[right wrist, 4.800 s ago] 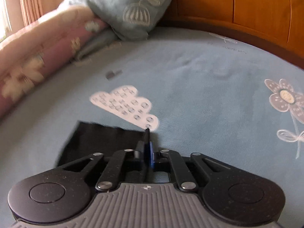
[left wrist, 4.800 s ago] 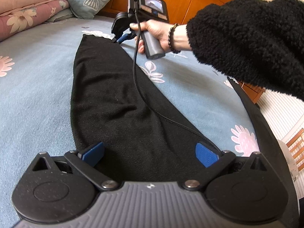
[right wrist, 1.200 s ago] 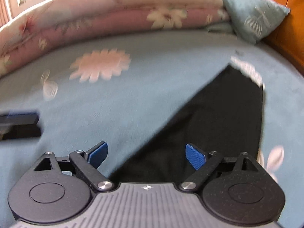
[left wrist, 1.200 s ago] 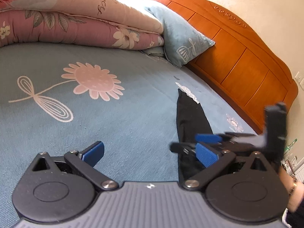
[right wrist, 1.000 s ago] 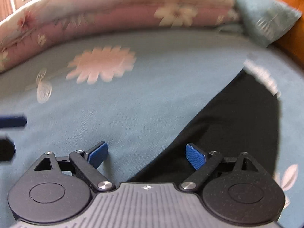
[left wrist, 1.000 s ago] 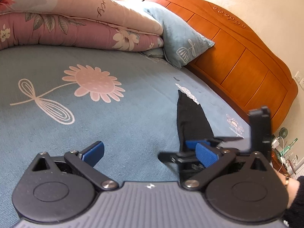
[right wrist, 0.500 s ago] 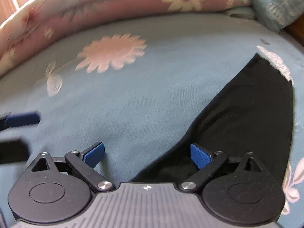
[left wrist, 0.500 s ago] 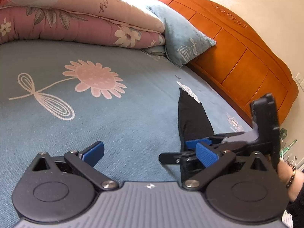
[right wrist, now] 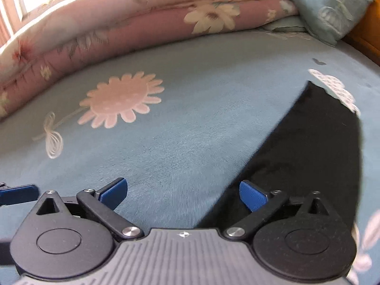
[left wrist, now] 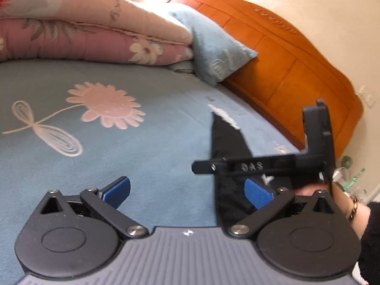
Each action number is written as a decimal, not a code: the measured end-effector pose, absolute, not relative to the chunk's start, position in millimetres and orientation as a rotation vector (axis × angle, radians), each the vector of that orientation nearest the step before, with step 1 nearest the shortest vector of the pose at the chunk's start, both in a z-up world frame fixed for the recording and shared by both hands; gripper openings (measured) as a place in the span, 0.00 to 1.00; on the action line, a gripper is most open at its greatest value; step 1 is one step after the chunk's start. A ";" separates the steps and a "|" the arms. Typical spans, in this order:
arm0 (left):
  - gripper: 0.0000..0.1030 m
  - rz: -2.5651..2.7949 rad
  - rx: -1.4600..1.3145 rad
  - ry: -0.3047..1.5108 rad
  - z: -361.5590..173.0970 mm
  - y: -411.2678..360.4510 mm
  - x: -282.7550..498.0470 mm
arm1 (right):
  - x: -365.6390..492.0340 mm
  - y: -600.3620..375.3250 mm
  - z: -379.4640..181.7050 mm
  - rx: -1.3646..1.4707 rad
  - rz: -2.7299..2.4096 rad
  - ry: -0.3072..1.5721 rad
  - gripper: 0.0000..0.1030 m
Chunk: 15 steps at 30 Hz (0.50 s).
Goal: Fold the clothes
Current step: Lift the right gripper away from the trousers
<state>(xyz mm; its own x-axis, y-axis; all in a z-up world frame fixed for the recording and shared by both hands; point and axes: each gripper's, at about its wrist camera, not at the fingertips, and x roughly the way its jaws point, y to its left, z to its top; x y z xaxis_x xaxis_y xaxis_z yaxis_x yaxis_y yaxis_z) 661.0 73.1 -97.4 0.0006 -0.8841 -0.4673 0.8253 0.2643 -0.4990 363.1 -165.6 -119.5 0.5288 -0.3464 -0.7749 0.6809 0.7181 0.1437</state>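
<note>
A long black garment (right wrist: 315, 147) lies flat on the blue flowered bedspread (right wrist: 190, 109), running toward the headboard. In the left wrist view the garment (left wrist: 228, 137) lies at right. My left gripper (left wrist: 187, 190) is open and empty, low over the bedspread left of the garment. My right gripper (right wrist: 182, 193) is open and empty, with its right finger (right wrist: 251, 196) over the garment's left edge. The right gripper also shows side-on in the left wrist view (left wrist: 237, 166), above the garment. The left gripper's blue fingertip (right wrist: 16, 193) shows at the right wrist view's left edge.
A folded pink floral quilt (left wrist: 71, 30) and a light blue pillow (left wrist: 218, 54) lie at the head of the bed. The orange wooden headboard (left wrist: 296, 76) runs along the right. Bottles and clutter (left wrist: 351, 178) stand beyond the bed's right edge.
Long before, the right gripper was shut at the garment's far end; since then it opened and came back beside the left gripper. In the last second it rose slightly in the left view.
</note>
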 end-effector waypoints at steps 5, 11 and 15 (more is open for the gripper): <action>0.99 -1.594 0.010 0.853 -87.8 60.0 624.9 | 313.5 -144.2 -104.3 0.525 -0.763 0.816 0.99; 0.99 -1.822 0.195 0.997 -101.9 30.1 569.8 | 241.4 -124.1 -77.6 0.652 -0.964 0.773 0.99; 0.99 -1.732 0.308 1.108 -122.3 11.0 562.8 | 208.5 -92.6 -63.1 0.700 -1.014 0.745 1.00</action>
